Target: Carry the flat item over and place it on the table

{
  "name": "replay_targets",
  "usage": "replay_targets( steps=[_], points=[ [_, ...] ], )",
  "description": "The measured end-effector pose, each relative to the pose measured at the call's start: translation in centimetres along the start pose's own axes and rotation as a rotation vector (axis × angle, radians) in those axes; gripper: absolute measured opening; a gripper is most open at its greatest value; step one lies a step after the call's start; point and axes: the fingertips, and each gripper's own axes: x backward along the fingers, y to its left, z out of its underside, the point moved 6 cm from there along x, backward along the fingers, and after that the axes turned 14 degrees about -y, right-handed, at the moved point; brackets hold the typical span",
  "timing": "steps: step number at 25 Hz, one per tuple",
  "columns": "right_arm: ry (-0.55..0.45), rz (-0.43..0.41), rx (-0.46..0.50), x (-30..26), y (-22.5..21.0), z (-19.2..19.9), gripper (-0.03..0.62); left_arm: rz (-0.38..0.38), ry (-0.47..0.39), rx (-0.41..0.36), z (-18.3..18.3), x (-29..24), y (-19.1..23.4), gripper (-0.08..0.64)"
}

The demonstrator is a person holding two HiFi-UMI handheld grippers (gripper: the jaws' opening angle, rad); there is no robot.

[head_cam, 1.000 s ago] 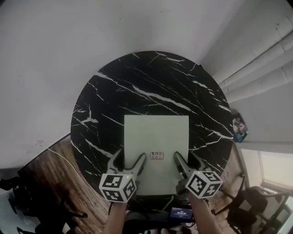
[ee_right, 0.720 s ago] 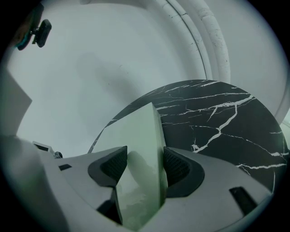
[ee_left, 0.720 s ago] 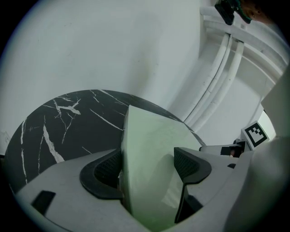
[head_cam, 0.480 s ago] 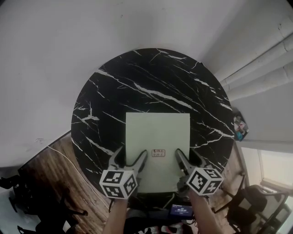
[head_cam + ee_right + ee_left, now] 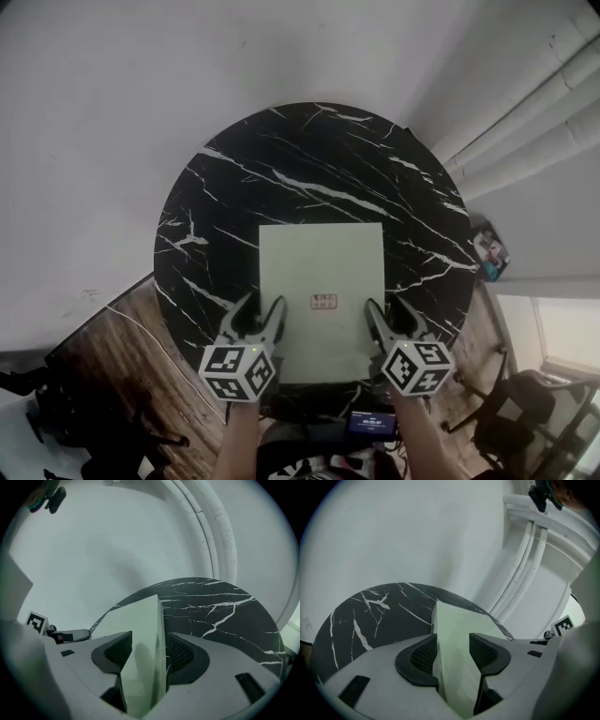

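Watching through the head view: wooden floor [image 5: 141, 356] at far left, then the round black tabletop [image 5: 309, 159] with white veining. My left hand-held gripper [image 5: 264, 307] sits at the near left corner of the pale green flat panel [image 5: 322, 262], which lies on the near half of the tabletop. Its jaws have just been closing and stand partway in, astride the panel's left edge. The outer pad is at the thin side face, the inner pad is over the top face, and there is no pinch on it. A small reddish label [image 5: 323, 301] shows on the panel between the two grippers. My right hand-held gripper [image 5: 387, 307] mirrors this at the near right corner. Its jaws are partway apart, astride the right edge, with nothing clamped. White pipes [image 5: 525, 131] run along the wall at far right.
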Motion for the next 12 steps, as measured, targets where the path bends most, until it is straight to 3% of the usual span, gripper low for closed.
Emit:
replay_targets(
  steps=[8,9,11,12],
  points=[
    [-0.097,-0.029,-0.011,2.4,0.1,-2.1,0.234,-0.004,-0.072,-0.070,-1.9,1.4,-1.0,0.047],
    [-0.112,-0.039,-0.003,2.6,0.3,-2.4,0.210,-0.001,-0.069,-0.073,-1.9,1.5,-1.2,0.037],
    [-0.140,-0.046,0.023,3.2,0.9,-2.8,0.064,0.006,-0.057,-0.082,-1.9,1.8,-1.8,0.025],
    [-0.152,-0.044,0.040,3.5,1.1,-2.9,0.037,0.011,-0.051,-0.089,-1.8,2.0,-2.0,0.021]
  ],
)
